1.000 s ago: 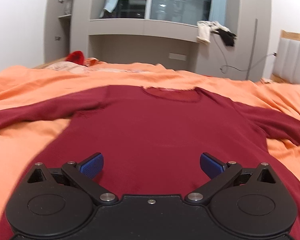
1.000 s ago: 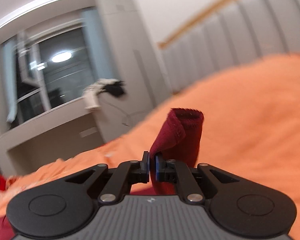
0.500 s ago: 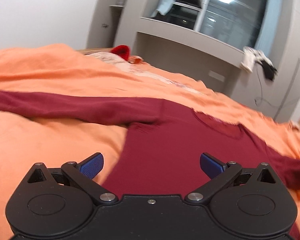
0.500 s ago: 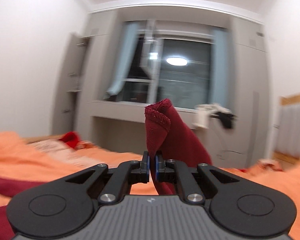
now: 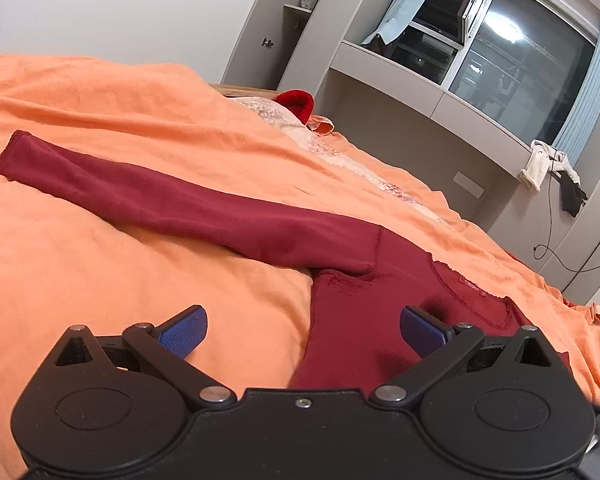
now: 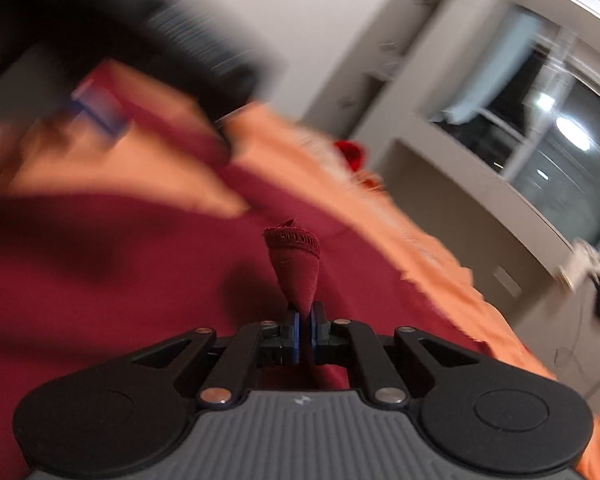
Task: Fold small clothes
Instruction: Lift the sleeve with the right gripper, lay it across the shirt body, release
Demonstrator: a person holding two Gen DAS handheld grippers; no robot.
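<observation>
A dark red long-sleeved shirt [image 5: 364,312] lies flat on the orange bedsheet [image 5: 100,280]. Its left sleeve [image 5: 172,204] stretches out to the left, cuff at the far left. My left gripper [image 5: 302,330] is open and empty, hovering over the shirt's left armpit edge. My right gripper [image 6: 305,326] is shut on the other sleeve's cuff [image 6: 294,256], held above the shirt's body [image 6: 100,280]. The left gripper [image 6: 148,40] shows blurred at the top left of the right wrist view.
A red item [image 5: 296,102] and pale patterned cloth [image 5: 340,156] lie at the bed's far edge. Grey built-in cabinets and a window [image 5: 500,60] stand behind. Clothes [image 5: 548,168] hang off the ledge, with a cable on the wall.
My left gripper swung left from over the shirt's middle to its left sleeve and armpit. My right gripper carried the cuff from the right side of the bed inward over the shirt's body.
</observation>
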